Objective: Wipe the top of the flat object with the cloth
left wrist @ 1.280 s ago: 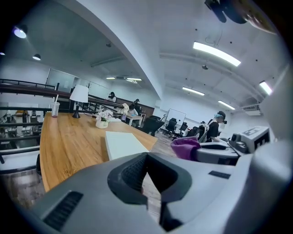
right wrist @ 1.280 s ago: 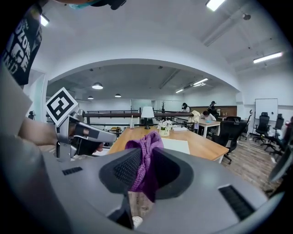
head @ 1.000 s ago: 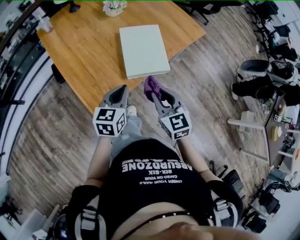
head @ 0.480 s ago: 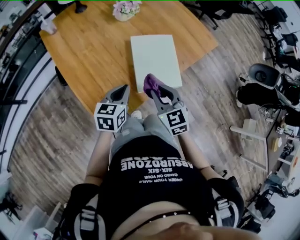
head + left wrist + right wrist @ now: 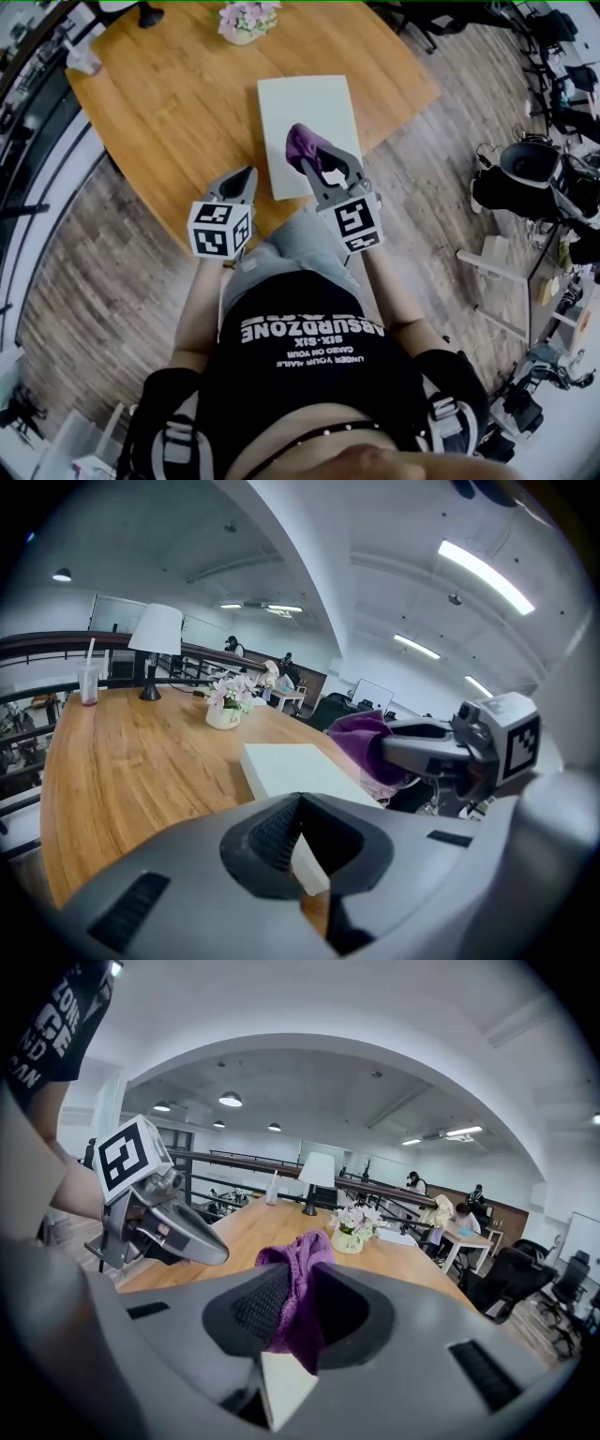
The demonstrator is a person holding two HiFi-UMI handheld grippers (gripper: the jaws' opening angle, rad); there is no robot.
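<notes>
Purple cloth [image 5: 302, 145] sits bunched and clenched between the 2 jaws of the right gripper [image 5: 309, 161], hanging down past them in the right gripper view. In the head view the cloth lies over the near half of the white flat object [image 5: 309, 103], toward its middle; whether it touches the top cannot be told. The flat object rests on the wooden table [image 5: 178, 103], close to the table's near edge. The left gripper [image 5: 247, 175] hovers just left of the flat object's near corner, its jaws pressed together with nothing between them. A pot of flowers [image 5: 246, 19] stands at the table's far side.
</notes>
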